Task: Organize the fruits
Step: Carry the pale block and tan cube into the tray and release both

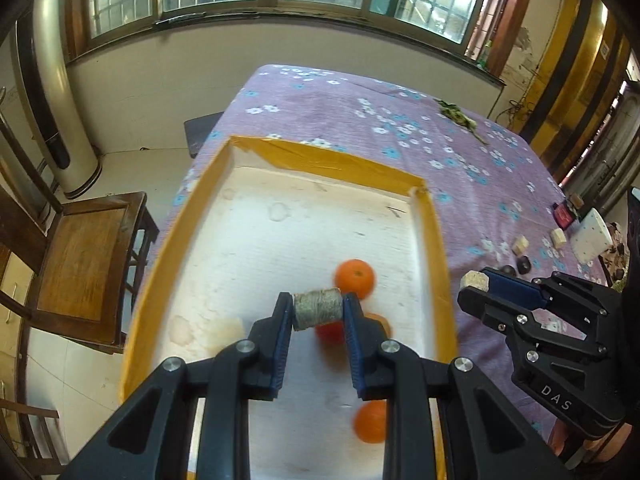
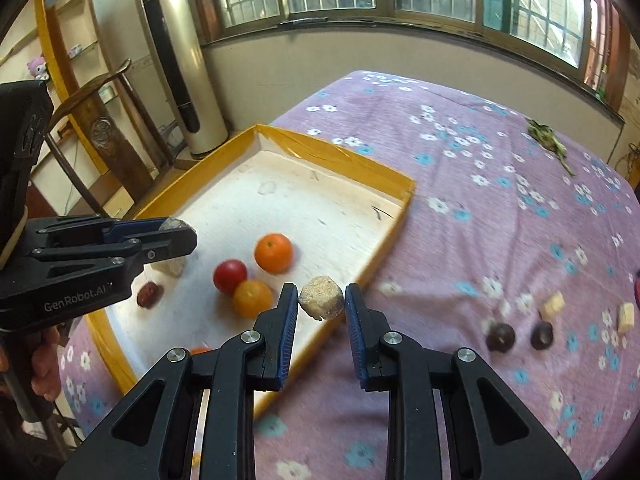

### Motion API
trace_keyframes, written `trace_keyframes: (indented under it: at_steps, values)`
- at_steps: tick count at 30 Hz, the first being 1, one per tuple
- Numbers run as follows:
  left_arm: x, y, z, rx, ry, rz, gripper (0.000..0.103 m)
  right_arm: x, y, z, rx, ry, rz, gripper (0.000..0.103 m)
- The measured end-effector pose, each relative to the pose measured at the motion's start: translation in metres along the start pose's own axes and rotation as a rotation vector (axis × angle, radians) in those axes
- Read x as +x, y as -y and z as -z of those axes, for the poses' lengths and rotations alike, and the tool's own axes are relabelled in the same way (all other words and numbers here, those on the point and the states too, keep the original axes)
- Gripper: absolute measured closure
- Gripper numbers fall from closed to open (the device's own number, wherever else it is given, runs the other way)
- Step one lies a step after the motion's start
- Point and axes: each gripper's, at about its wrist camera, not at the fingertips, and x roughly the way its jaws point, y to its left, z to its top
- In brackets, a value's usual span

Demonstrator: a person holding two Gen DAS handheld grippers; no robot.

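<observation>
Left wrist view: left gripper (image 1: 318,312) clamped on a greyish cylindrical piece (image 1: 319,307), carried above the yellow-rimmed tray (image 1: 434,240), presumably for dropping among the fruit already gathered there; an orange (image 1: 355,278) lies in the tray beyond the piece, another orange (image 1: 370,421) nearer the camera. Right gripper (image 1: 474,282), just off the tray's right rim, holds a pale chunk (image 1: 474,281). Right wrist view: right gripper (image 2: 321,300) clamped on that beige chunk (image 2: 321,297), above the tray's (image 2: 394,178) near right edge; inside lie an orange (image 2: 274,252), a red fruit (image 2: 229,275), a second orange (image 2: 253,298) and a dark red fruit (image 2: 149,294). Two dark round fruits (image 2: 500,336) and pale cubes (image 2: 552,305) wait on the floral cloth (image 2: 500,220), well right of the tray, apparently still to collect.
</observation>
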Motion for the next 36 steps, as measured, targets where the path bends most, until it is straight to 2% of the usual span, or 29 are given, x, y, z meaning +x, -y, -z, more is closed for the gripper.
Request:
trace_keyframes:
  at_steps: [6,17,26,31,33,35,36]
  values:
    - [0.021,-0.025,-0.015,-0.008,-0.025,-0.043,0.075,0.031,-0.008,-0.026,-0.011,-0.013,0.005,0.080]
    - [0.069,-0.040,-0.042,-0.037,-0.085,-0.046,0.075,0.090,0.000,-0.049,0.035,-0.094,0.003,0.079]
    - [0.095,-0.043,-0.052,-0.031,-0.126,-0.064,0.075,0.109,0.008,-0.052,0.055,-0.142,0.016,0.079]
    - [0.097,-0.043,-0.055,-0.016,-0.119,-0.073,0.075,0.110,0.011,-0.050,0.061,-0.143,0.033,0.079]
    - [0.097,-0.044,-0.055,-0.013,-0.120,-0.069,0.075,0.109,0.013,-0.049,0.067,-0.143,0.037,0.076]
    - [0.096,-0.046,-0.054,-0.014,-0.119,-0.077,0.068,0.106,0.018,-0.046,0.079,-0.141,0.046,0.073]
    - [0.095,-0.047,-0.054,-0.013,-0.119,-0.074,0.068,0.103,0.020,-0.044,0.086,-0.137,0.047,0.073]
